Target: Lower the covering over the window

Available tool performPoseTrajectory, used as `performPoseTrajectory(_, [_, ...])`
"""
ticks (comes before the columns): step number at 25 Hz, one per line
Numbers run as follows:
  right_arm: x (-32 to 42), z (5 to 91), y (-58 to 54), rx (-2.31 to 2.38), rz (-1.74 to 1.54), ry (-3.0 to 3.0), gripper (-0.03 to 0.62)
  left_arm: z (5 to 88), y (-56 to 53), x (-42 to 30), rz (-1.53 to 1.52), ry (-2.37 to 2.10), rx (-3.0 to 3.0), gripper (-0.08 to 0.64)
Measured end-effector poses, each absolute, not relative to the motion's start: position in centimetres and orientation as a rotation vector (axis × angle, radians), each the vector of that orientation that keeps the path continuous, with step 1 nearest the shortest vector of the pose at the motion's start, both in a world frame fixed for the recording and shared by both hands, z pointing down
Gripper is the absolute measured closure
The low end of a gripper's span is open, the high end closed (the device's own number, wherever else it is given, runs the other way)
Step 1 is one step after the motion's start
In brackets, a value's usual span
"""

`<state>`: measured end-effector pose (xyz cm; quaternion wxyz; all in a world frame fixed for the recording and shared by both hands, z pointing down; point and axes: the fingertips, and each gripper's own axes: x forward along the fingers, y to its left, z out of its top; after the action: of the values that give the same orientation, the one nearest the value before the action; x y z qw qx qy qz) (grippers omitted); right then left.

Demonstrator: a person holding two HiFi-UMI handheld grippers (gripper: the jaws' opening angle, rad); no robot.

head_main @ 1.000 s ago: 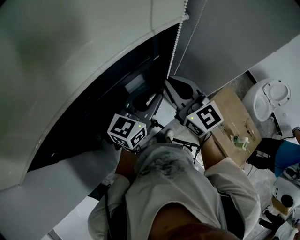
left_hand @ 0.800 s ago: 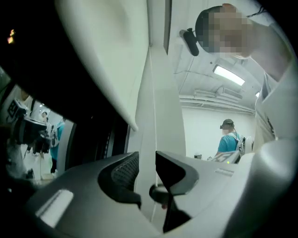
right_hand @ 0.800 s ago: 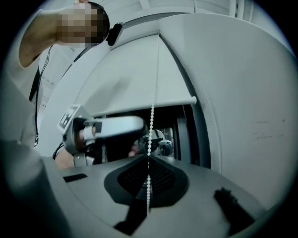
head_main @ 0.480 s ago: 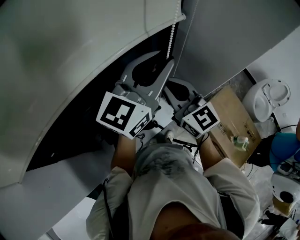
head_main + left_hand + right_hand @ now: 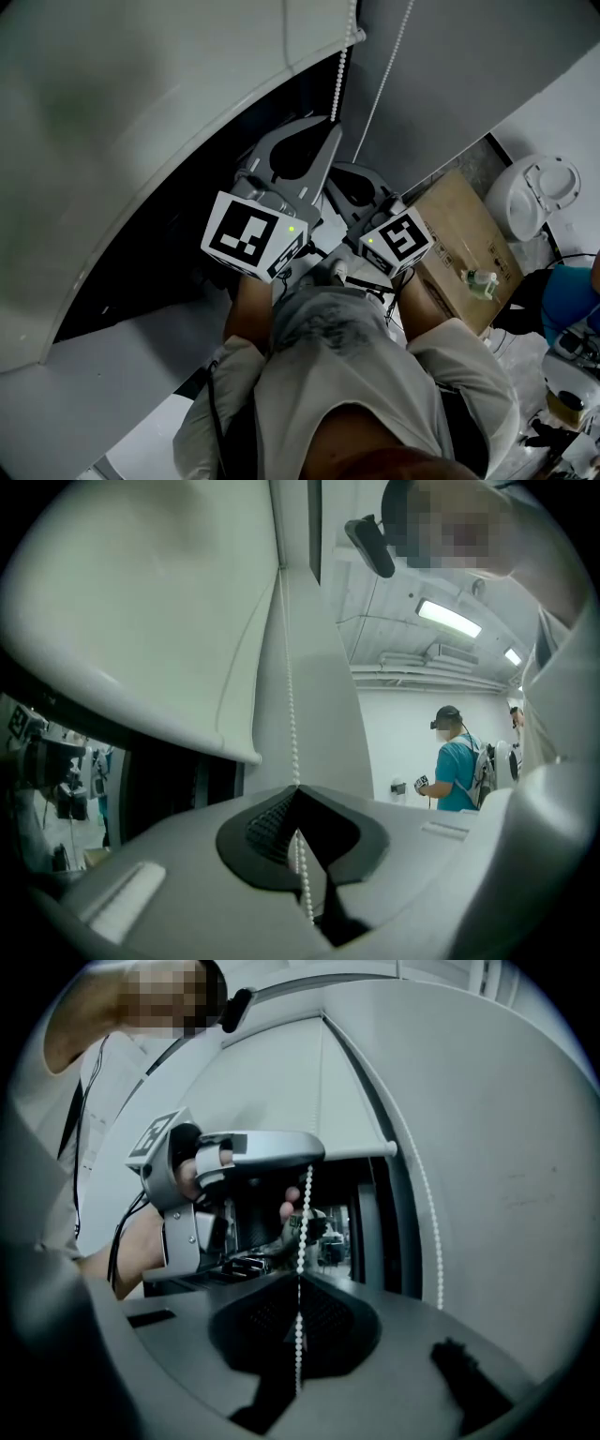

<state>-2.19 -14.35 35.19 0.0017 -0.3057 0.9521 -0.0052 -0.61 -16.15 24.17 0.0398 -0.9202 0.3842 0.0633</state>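
Left gripper: I see jaws closing on the bead chain between them.
Right gripper: clamped on the same strand, below my left gripper.
Blind: raised, hem above-left of left gripper.

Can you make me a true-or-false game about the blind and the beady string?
1. The right gripper has the bead chain between its jaws. True.
2. The blind covers the whole window. False: dark window shows below the blind's bottom edge.
3. The left gripper has nothing between its jaws. False: the bead chain runs between its jaws, which are closing on it.
4. A small bottle stands on the cardboard box. True.
5. The person in the background wears a red shirt. False: the shirt is teal.
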Motion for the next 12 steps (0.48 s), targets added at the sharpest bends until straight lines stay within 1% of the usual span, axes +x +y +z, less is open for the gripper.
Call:
performPoseTrajectory(7, [-2.1,38.2,-14.0,-0.96,-0.062,3.027,0.574,27.1,-16.2,-0.3,0.135,1.188,-2.876,0.552])
performPoseTrajectory(12, [-1.7,42.2,-13.5,-0.978,-0.178,3.102,0.574,31.1,-16.4,-0.3,0.069,1.236,-2.944,0.552])
